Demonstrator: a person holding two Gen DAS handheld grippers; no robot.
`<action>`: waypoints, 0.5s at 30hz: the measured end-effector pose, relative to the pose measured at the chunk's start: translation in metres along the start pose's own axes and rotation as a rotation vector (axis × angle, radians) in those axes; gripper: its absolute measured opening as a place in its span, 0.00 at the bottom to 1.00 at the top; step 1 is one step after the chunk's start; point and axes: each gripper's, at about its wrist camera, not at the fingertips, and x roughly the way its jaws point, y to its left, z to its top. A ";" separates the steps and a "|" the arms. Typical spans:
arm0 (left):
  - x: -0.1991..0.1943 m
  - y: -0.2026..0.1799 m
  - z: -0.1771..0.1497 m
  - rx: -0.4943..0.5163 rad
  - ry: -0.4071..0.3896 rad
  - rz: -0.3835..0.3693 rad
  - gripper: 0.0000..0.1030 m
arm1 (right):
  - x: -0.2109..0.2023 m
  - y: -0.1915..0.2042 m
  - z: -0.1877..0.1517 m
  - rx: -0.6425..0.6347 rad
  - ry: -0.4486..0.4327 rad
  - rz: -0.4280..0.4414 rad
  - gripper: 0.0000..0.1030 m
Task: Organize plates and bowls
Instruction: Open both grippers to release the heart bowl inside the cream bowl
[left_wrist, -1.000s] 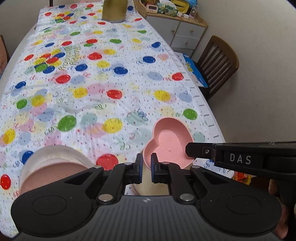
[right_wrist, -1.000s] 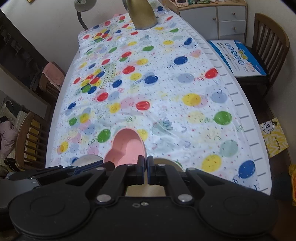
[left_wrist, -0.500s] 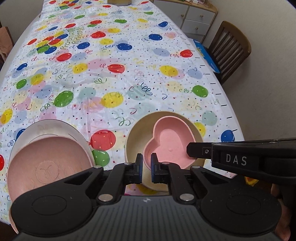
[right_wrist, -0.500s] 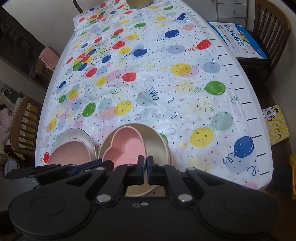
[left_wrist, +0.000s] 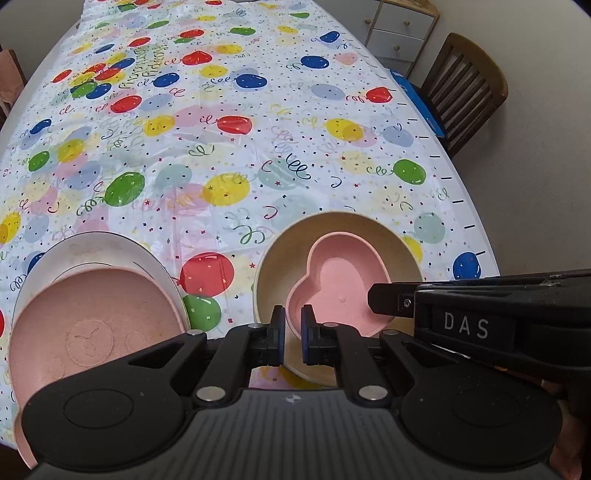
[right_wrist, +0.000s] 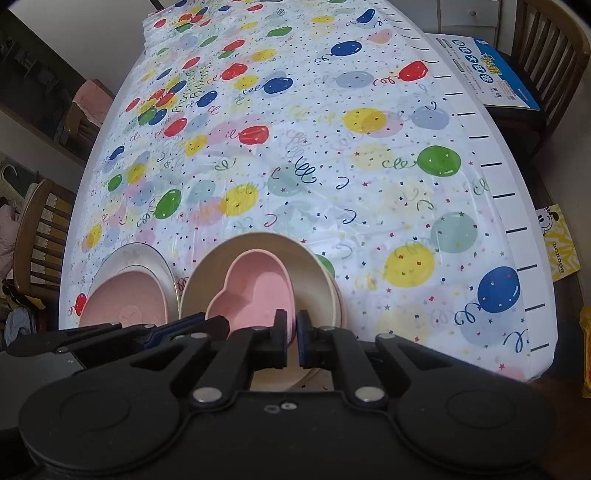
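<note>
Both claws grip the pink heart bowl (left_wrist: 343, 291) rim, left claw (left_wrist: 289, 334) clenched at 7 o'clock, right claw (right_wrist: 291, 338) starting to release, since it's nested in the beige bowl (left_wrist: 369, 229).

Pink heart bowl (left_wrist: 341, 286) nested in beige bowl (left_wrist: 295, 251); pink plate (left_wrist: 92, 325) seemingly atop white plate (left_wrist: 99, 247).

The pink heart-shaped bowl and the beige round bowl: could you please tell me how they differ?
The pink heart-shaped bowl is heart-shaped with a pointed tip; the beige round bowl has a circular rim. The pink heart-shaped bowl is smaller and sits nested inside the beige round bowl, which stands on the tablecloth. Both are matte, upright and empty of food.
</note>
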 end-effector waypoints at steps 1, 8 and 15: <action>0.000 0.000 0.000 0.000 0.002 -0.002 0.07 | 0.000 0.000 0.000 -0.001 -0.001 -0.004 0.09; -0.002 0.000 0.000 0.005 -0.006 -0.002 0.07 | -0.003 0.001 0.002 -0.008 -0.006 -0.004 0.17; -0.017 0.001 -0.001 0.013 -0.038 -0.015 0.07 | -0.016 0.004 0.003 -0.026 -0.026 0.017 0.21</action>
